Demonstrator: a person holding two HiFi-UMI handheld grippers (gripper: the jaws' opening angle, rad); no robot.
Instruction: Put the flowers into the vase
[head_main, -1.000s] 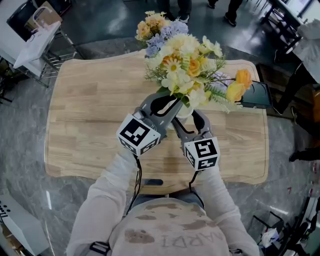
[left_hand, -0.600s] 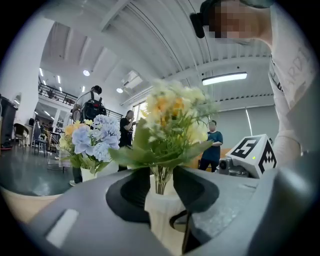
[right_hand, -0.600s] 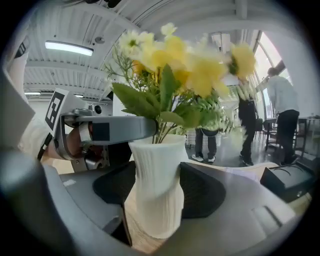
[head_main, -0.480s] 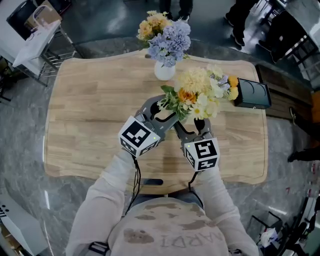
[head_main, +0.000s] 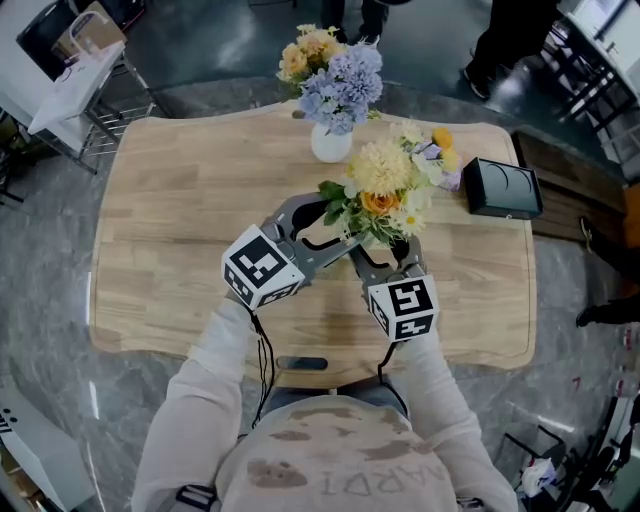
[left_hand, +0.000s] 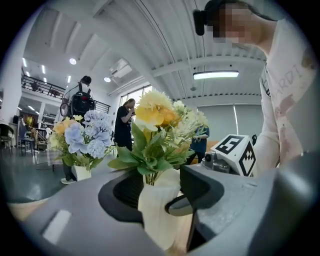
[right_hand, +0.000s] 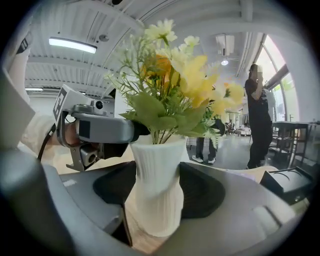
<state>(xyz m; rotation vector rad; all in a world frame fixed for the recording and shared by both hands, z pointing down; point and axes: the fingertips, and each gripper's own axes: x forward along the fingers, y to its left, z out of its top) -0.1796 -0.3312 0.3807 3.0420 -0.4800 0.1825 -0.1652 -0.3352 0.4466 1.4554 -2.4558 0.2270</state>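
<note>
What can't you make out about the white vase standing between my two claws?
- Head view: the white vase is almost wholly hidden under its bouquet.
- Left gripper view: it is unclear whether the left claw presses the vase or only surrounds it.
- All views: the stems inside are hidden by the vase's opaque wall.
- Head view: the black box is too small to identify.

head view: steeply down on counter (head_main: 170, 220) | left gripper view: low, near vase (left_hand: 160, 210) | right gripper view: low, near too | shared: vase
</note>
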